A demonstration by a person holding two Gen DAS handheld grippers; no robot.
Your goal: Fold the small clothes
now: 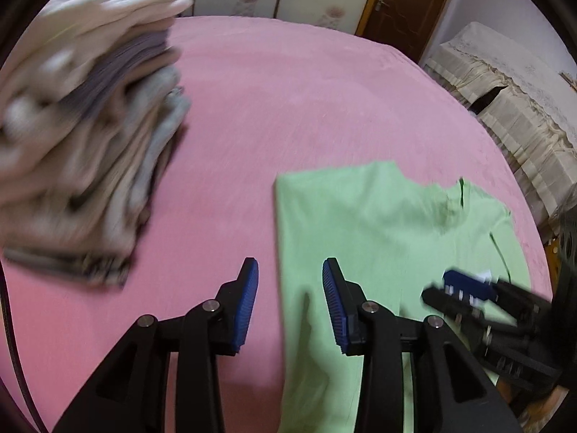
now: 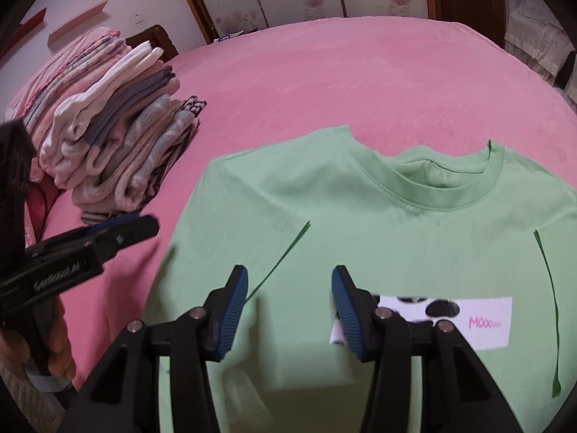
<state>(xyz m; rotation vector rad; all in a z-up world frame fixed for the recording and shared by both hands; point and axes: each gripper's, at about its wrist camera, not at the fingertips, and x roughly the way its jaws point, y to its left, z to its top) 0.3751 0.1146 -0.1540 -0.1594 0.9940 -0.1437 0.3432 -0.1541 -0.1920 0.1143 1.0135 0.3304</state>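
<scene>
A light green T-shirt (image 2: pixel 360 223) lies flat, front up, on the pink bed, with a white patch (image 2: pixel 468 321) that has black spots and pink letters. Dark fold lines run down both of its sides. My right gripper (image 2: pixel 289 270) hovers open over the shirt's lower left part with nothing between its blue pads. In the left wrist view the shirt (image 1: pixel 378 216) sits to the right. My left gripper (image 1: pixel 290 263) stands open above the shirt's left edge, gripping nothing. Each gripper shows in the other's view: the right gripper (image 1: pixel 438 287) over the shirt, the left gripper (image 2: pixel 140 227) beside it, held by a hand (image 2: pixel 54 346).
A tall stack of folded small clothes (image 1: pixel 90 137) (image 2: pixel 122 144) stands on the pink bedspread (image 1: pixel 288 90) to the left of the shirt. Folded pink bedding (image 2: pixel 72 61) lies behind it. Lace-covered furniture (image 1: pixel 505 108) and a wooden door (image 1: pixel 407 3) are beyond the bed's far right edge.
</scene>
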